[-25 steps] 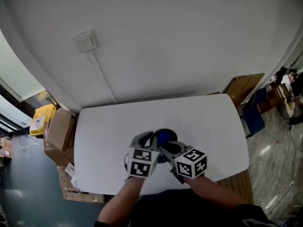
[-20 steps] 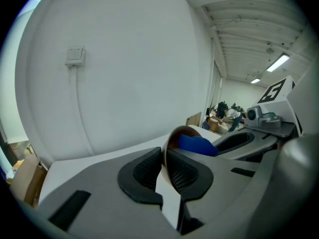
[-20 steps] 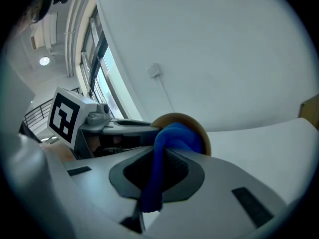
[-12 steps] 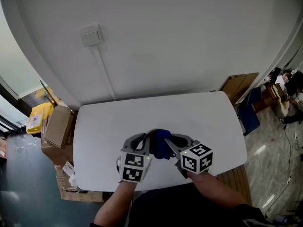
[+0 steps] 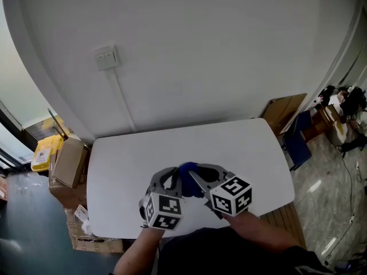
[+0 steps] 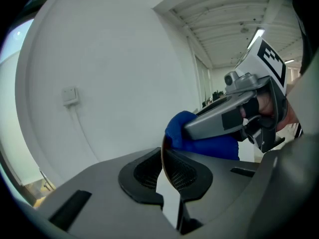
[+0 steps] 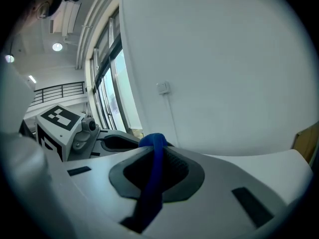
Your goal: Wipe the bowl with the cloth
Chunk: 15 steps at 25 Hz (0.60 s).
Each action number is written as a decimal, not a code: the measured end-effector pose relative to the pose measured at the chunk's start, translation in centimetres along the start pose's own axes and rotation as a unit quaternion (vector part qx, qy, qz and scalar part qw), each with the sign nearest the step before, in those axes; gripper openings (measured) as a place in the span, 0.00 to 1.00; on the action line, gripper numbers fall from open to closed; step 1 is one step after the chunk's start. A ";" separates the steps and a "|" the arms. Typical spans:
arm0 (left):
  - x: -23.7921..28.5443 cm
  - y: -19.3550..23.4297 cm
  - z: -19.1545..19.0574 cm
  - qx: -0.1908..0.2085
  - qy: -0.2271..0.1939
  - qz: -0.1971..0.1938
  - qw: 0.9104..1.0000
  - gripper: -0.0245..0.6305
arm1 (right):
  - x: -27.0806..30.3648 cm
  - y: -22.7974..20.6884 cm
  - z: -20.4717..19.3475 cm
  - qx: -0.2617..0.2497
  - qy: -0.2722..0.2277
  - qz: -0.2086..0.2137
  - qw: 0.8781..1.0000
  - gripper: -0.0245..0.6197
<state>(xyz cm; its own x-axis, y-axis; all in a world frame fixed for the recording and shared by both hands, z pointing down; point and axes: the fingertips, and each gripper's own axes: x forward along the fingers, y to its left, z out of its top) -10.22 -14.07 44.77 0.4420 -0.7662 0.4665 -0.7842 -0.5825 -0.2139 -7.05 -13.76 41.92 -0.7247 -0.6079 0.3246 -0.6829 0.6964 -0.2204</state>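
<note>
Both grippers were raised above the white table (image 5: 246, 148). The bowl (image 6: 162, 154) was pinched at its rim by the left gripper (image 5: 174, 176). The blue cloth (image 7: 152, 180) was clamped in the right gripper (image 7: 155, 146), just beside that rim.

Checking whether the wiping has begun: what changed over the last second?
Both grippers lifted a little and drew toward the person: the left gripper brought the bowl along by its rim, and the right gripper brought the blue cloth. Nothing was taken hold of or let go. Both grips and the white table stayed as they were.
</note>
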 end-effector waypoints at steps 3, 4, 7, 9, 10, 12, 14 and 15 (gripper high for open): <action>0.9 -1.2 0.8 0.005 -0.001 0.006 1.000 0.07 | -0.6 -0.5 -0.3 0.000 0.009 0.006 1.000 0.09; 1.2 -1.6 1.0 -0.005 -0.002 0.003 1.000 0.07 | -0.9 -0.8 -0.4 0.002 0.012 0.007 1.000 0.09; 2.0 -2.0 1.4 -0.057 -0.010 -0.017 0.998 0.07 | -1.9 -1.6 -0.3 0.000 0.011 0.015 1.000 0.09; 2.2 -1.8 1.5 -0.077 -0.009 -0.020 0.997 0.07 | -2.7 -2.0 0.3 -0.018 0.007 0.018 1.000 0.09; 2.2 -1.7 1.6 -0.084 -0.006 -0.020 0.996 0.07 | -3.2 -2.1 0.6 -0.032 0.004 0.019 0.999 0.09; 2.4 -1.6 1.6 -0.106 -0.003 -0.025 0.994 0.06 | -4.2 -2.5 1.3 -0.056 0.001 0.018 0.998 0.09; 2.7 -1.8 1.7 -0.144 -0.005 -0.039 0.989 0.06 | -4.8 -3.0 1.6 -0.059 0.001 0.022 0.998 0.09; 3.0 -2.2 1.7 -0.169 -0.006 -0.051 0.984 0.07 | -5.0 -3.3 1.6 -0.055 0.001 0.023 0.998 0.09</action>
<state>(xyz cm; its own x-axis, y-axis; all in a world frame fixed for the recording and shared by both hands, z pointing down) -6.47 -15.58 45.18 0.5290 -0.7132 0.4598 -0.8349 -0.5344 0.1316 -1.29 -13.64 39.57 -0.7551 -0.5734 0.3179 -0.6344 0.7614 -0.1335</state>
